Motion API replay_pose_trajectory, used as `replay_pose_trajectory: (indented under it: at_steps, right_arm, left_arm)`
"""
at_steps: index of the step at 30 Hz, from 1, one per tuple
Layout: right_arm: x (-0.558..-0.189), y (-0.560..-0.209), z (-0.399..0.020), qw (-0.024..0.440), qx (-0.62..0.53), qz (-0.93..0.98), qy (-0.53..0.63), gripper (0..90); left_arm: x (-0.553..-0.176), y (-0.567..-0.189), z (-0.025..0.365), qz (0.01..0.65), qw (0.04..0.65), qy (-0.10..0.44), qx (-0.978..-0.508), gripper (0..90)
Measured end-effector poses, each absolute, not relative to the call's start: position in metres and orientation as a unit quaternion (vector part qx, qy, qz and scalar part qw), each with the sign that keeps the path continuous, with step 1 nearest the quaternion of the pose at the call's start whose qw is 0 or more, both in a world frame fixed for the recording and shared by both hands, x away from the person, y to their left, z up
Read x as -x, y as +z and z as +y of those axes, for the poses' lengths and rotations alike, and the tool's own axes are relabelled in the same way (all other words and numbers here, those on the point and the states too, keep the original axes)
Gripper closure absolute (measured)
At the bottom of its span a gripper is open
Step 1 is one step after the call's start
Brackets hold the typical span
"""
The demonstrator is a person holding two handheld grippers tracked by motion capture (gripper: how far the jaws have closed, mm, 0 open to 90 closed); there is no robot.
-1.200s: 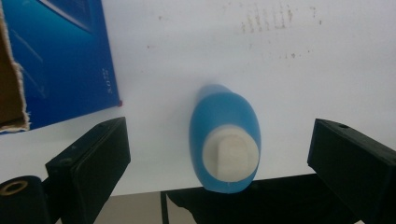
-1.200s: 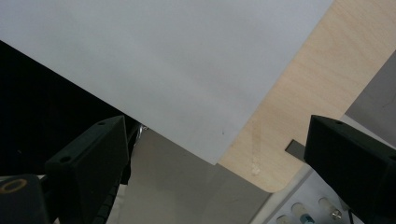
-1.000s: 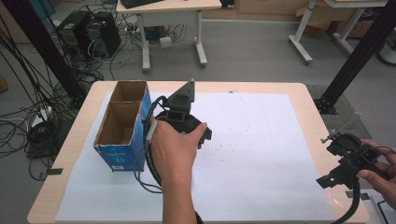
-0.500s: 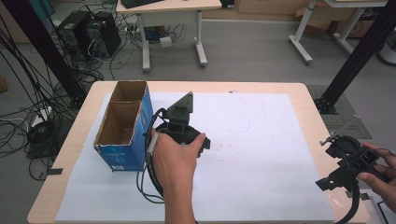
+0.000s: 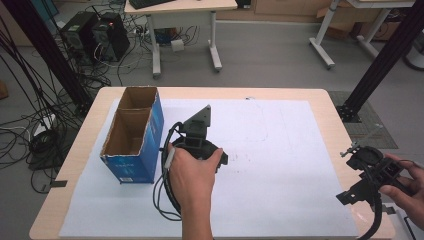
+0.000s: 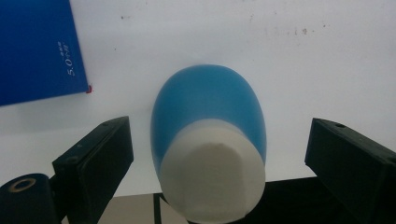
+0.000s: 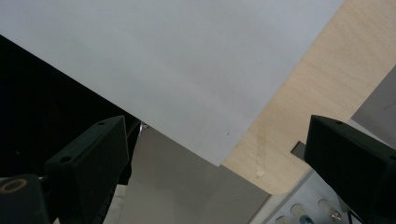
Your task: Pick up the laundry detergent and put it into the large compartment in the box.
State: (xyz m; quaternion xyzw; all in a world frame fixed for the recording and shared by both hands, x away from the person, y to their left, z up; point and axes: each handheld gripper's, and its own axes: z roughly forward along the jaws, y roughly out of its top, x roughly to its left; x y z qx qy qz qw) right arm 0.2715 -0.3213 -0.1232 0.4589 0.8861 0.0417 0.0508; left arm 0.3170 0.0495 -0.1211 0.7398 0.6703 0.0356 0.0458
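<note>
While the left gripper [image 6: 215, 154] stands with jaws wide apart around a blue bottle with a white cap [image 6: 210, 140], not touching it, the step looks like an approach before grasping; next it must close on the bottle. The bottle lies on white paper [image 5: 280, 150] beside the blue box [image 5: 135, 135]. The right gripper [image 7: 219, 163] is released, at the table corner [image 7: 327, 93]. Compared with one second ago, the left hand [image 5: 192, 172] has moved slightly nearer to the person.

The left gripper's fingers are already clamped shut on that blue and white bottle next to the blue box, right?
Not clamped. The left gripper view shows the left gripper open, its fingers standing clear on either side of the blue and white bottle, beside the blue box.
</note>
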Motion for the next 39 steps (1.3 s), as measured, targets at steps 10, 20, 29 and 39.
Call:
replay_pose_trajectory:
  at_steps: [10,20,29,39]
  right_arm:
    - [-0.273,-0.123,-0.319,0.051,-0.457,0.887,0.042,6.3]
    - [-0.275,-0.122,-0.318,0.052,-0.457,0.887,0.044,6.3]
    - [-0.275,-0.123,-0.316,0.051,-0.454,0.888,0.045,6.3]
    - [-0.275,-0.122,-0.317,0.052,-0.457,0.887,0.046,6.3]
  left_arm:
    - [-0.318,-0.125,0.044,0.669,0.038,0.039,-0.742,18.1]
    - [-0.319,-0.132,0.044,0.675,0.031,0.043,-0.736,32.3]
    - [-0.319,-0.131,0.046,0.679,0.032,0.043,-0.732,37.4]
    - [-0.317,-0.131,0.045,0.680,0.033,0.048,-0.730,37.8]
